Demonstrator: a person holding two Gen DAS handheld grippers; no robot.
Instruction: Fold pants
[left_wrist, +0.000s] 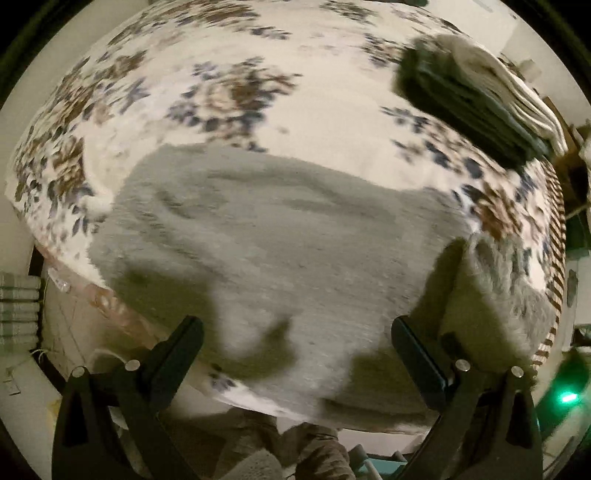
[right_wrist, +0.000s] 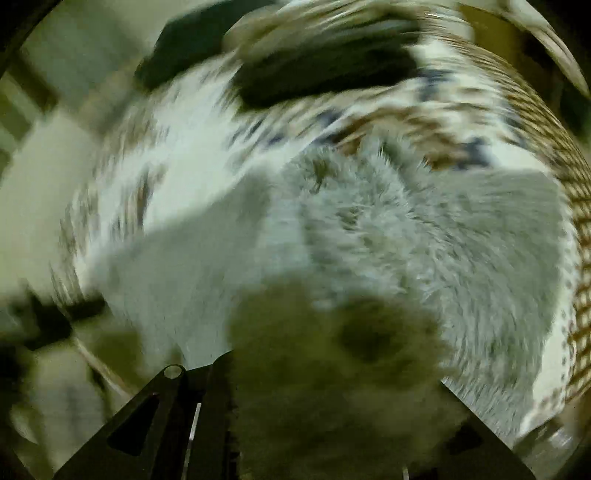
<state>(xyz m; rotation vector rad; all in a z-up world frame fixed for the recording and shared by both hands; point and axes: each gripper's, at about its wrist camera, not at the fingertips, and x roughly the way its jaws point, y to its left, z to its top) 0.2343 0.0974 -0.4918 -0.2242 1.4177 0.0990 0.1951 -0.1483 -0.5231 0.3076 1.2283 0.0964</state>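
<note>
Grey fuzzy pants (left_wrist: 258, 240) lie spread on a floral bed sheet (left_wrist: 221, 55). My left gripper (left_wrist: 297, 334) points down over their near part, open, with nothing between its fingers. At the right of that view a corner of the pants (left_wrist: 491, 291) stands raised off the bed. In the blurred right wrist view, my right gripper (right_wrist: 332, 391) is shut on a bunched fold of the pants (right_wrist: 332, 343). That fold hides its fingertips. The rest of the pants (right_wrist: 424, 221) trail away onto the sheet (right_wrist: 184, 147).
A stack of folded clothes (left_wrist: 472, 92), dark below and white on top, sits at the bed's far right and shows as a dark blur (right_wrist: 321, 74) in the right wrist view. The bed edge (left_wrist: 258, 402) runs just under the left gripper, with floor beyond.
</note>
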